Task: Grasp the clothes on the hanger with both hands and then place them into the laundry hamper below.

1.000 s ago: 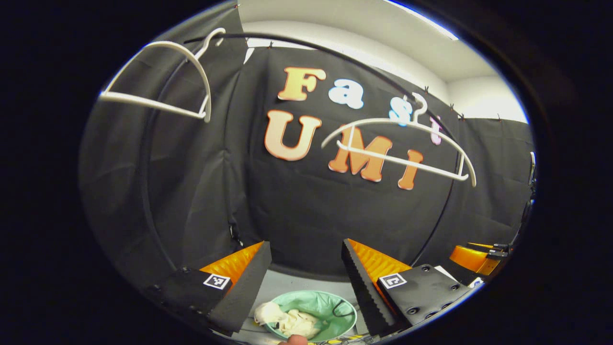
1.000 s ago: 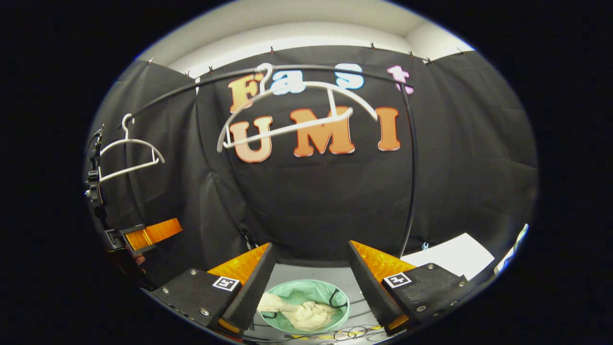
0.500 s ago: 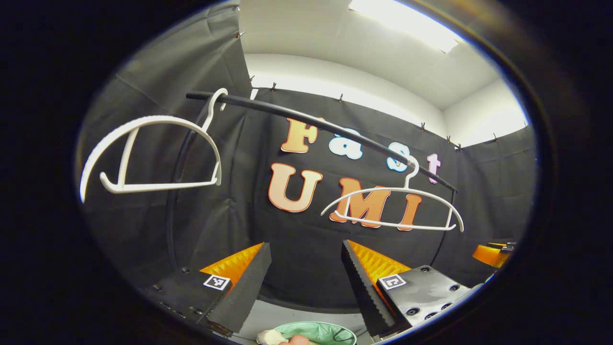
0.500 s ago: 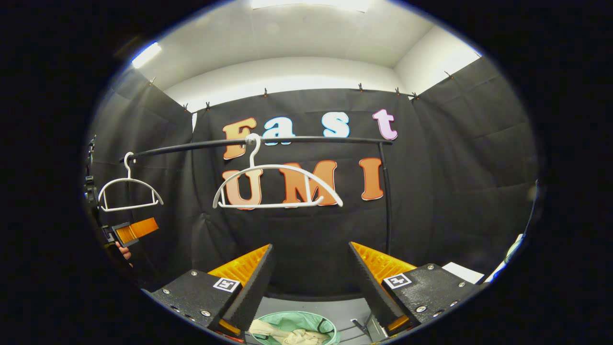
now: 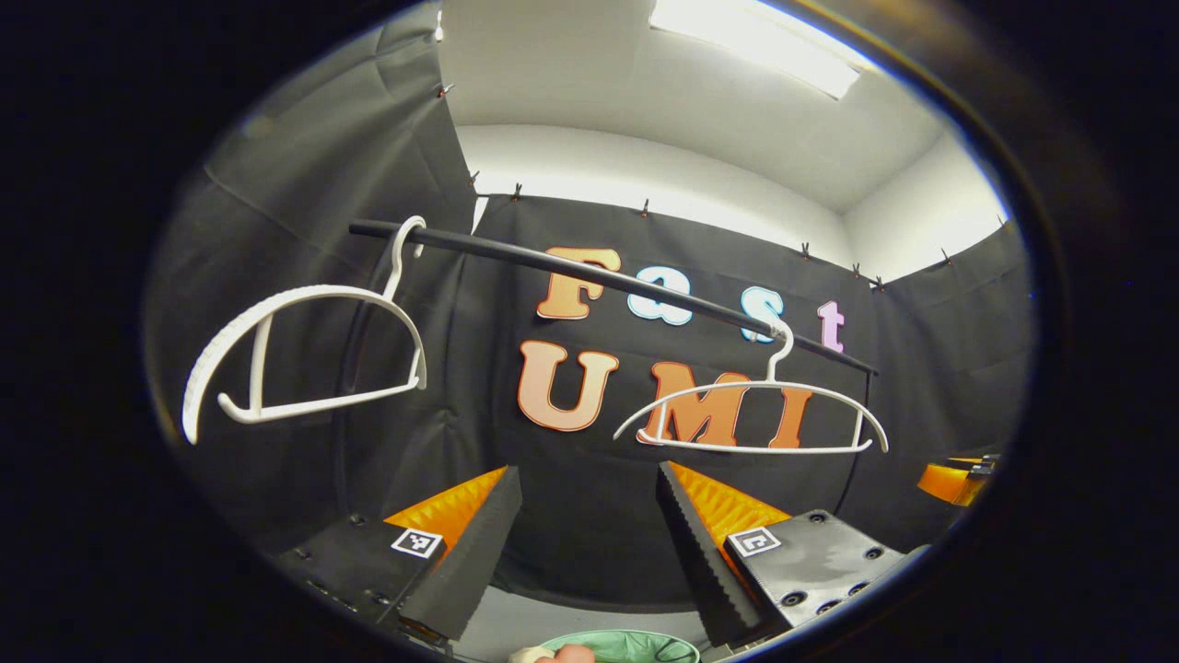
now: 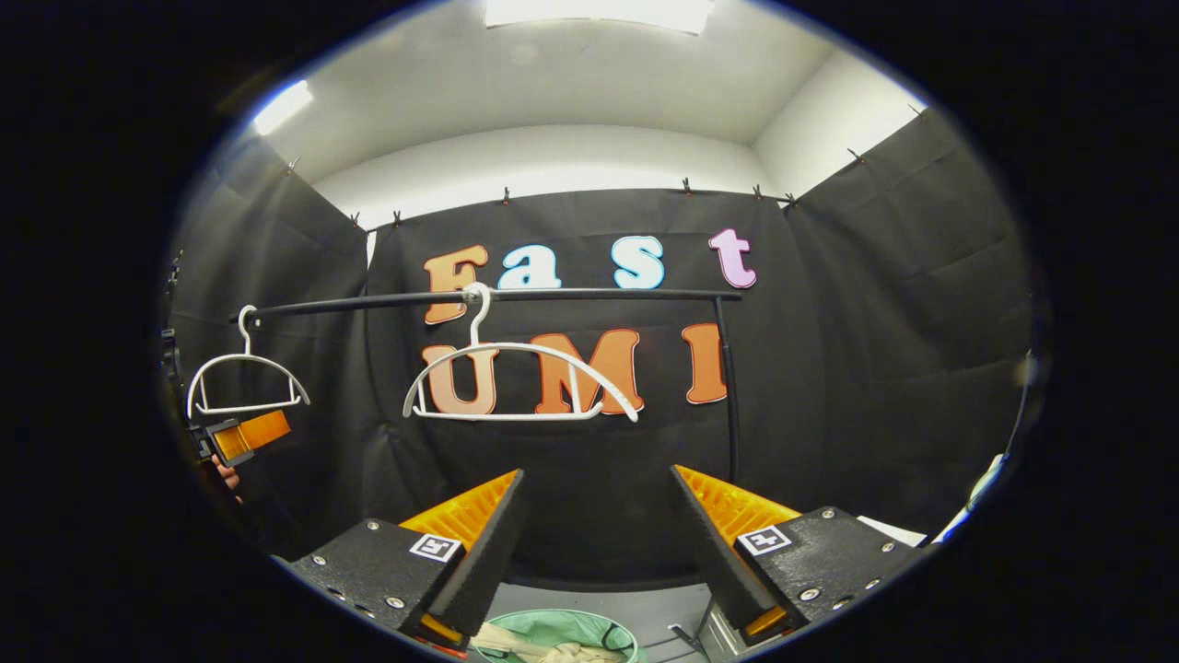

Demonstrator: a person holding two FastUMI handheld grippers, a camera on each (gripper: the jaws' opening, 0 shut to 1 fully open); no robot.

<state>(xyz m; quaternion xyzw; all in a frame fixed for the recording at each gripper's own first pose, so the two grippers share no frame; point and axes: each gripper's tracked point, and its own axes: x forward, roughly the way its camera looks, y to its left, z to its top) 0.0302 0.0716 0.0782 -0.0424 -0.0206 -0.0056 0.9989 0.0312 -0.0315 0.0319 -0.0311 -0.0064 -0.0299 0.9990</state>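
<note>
Two bare white hangers hang from the black rail (image 5: 589,273): one hanger (image 5: 304,350) on the left, the other hanger (image 5: 751,416) farther right. In the right gripper view they are the small hanger (image 6: 247,376) and the middle hanger (image 6: 516,378) under the rail (image 6: 488,296). The green hamper (image 6: 553,635) lies low between my fingers, with cream clothes (image 6: 539,646) inside. The hamper's rim (image 5: 636,645) peeks out at the bottom. My left gripper (image 5: 589,534) and right gripper (image 6: 599,543) are both open and hold nothing. The left gripper (image 6: 241,437) is at the far left of the right gripper view.
The rail's black upright post (image 6: 732,396) stands right of the middle hanger. A grey floor strip (image 6: 645,612) lies around the hamper. A hand (image 6: 224,474) holds the left gripper. The other gripper (image 5: 953,479) pokes in at the right edge of the left gripper view.
Both views have tilted upward: the hangers and rail slid lower, more ceiling shows, and the hamper with the clothes has dropped to the bottom edge. Both grippers stayed open.
</note>
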